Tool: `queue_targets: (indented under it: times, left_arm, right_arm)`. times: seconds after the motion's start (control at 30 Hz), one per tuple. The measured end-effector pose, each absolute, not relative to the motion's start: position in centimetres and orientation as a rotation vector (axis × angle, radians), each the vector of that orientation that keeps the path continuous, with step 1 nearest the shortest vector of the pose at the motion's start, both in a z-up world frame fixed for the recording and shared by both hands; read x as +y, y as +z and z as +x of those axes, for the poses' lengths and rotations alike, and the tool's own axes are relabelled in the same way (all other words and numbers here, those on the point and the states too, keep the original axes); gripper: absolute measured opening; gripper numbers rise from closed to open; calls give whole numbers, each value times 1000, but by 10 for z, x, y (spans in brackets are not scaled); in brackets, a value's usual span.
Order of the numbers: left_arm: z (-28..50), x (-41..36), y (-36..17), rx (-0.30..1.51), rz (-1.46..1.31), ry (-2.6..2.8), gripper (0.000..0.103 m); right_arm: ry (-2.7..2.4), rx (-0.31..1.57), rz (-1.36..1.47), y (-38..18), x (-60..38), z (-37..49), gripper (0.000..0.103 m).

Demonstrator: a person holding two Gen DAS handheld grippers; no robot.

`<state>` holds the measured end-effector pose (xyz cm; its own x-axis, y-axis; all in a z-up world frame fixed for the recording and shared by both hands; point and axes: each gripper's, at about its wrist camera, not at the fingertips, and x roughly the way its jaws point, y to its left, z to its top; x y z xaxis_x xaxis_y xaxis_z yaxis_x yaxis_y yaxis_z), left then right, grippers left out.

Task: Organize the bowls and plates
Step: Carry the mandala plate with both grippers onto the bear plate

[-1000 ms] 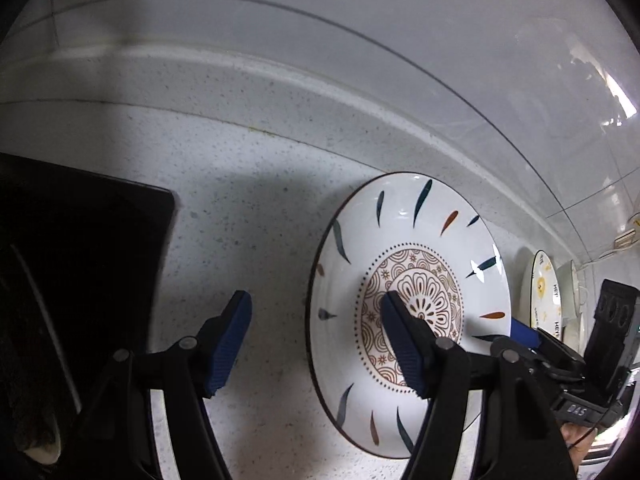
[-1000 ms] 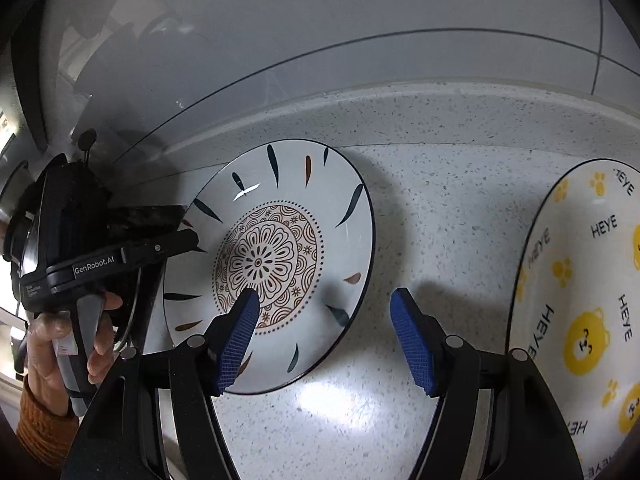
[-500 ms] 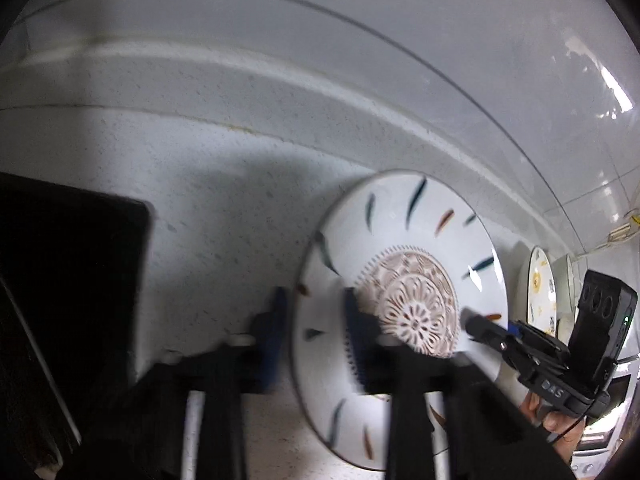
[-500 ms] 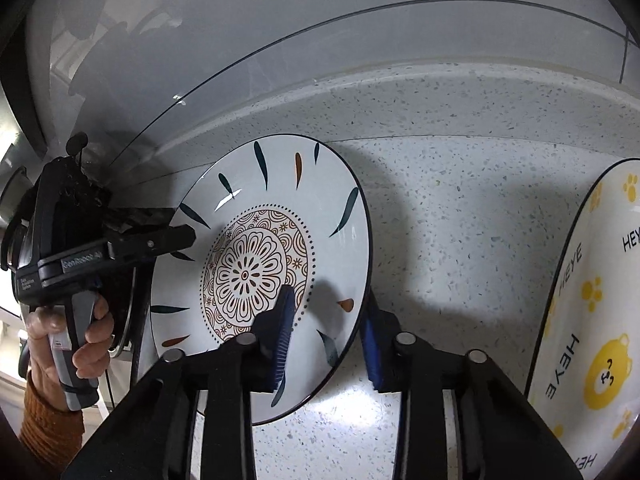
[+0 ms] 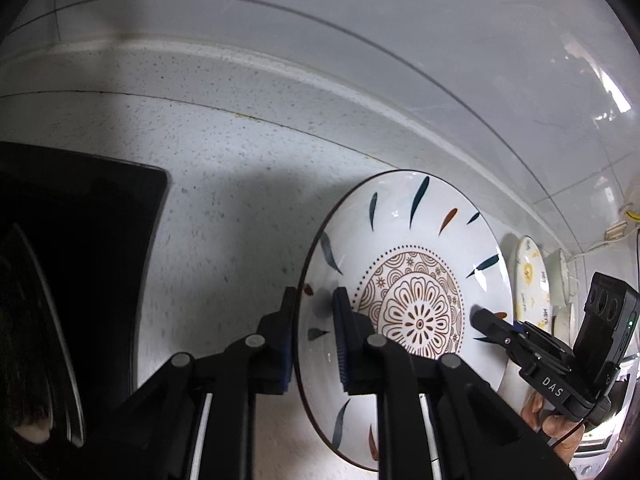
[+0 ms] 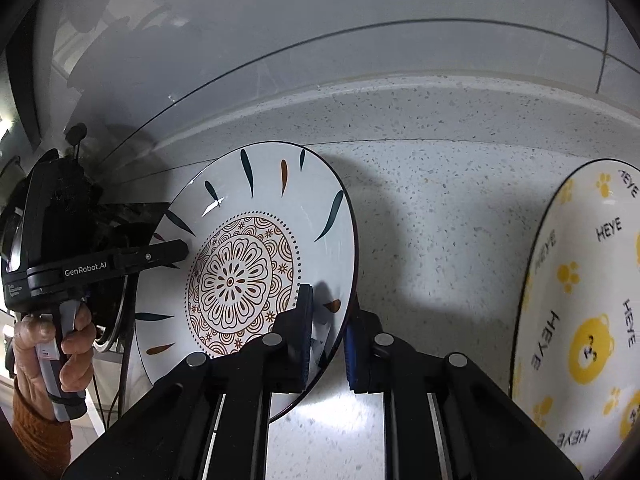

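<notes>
A white plate with a brown mandala centre and leaf marks point(image 5: 412, 264) point(image 6: 256, 240) is held between both grippers above the speckled counter. My left gripper point(image 5: 314, 340) is shut on its left rim, one pad under and one pad on the face. My right gripper point(image 6: 328, 340) is shut on its right rim the same way. Each gripper also shows in the other view: the right one point(image 5: 484, 320) at the plate's far rim, the left one point(image 6: 176, 252) likewise.
A white plate with yellow bears and "HEYE" lettering point(image 6: 580, 320) lies to the right; it also shows small in the left wrist view point(image 5: 530, 280). A black cooktop point(image 5: 76, 248) lies to the left. The counter's raised back edge point(image 6: 400, 100) and glossy wall run behind.
Both grippers went from open to shut on opposite rims of the mandala plate. The plate now looks lifted off the counter.
</notes>
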<state>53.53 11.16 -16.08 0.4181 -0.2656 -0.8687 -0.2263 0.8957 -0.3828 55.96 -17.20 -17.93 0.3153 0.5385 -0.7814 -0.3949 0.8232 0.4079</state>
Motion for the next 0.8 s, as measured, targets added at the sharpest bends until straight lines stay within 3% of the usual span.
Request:
queue_targets:
  times: [0.3,0.8]
  left_arm:
    - [467,90,-120,1124,-439,-69,16]
    - [279,103,-77,1059,-455,-160,16]
  right_arm:
    - [599,1042,156,-147,-194,502,13]
    - [603,982,174,-104,-206,321,13]
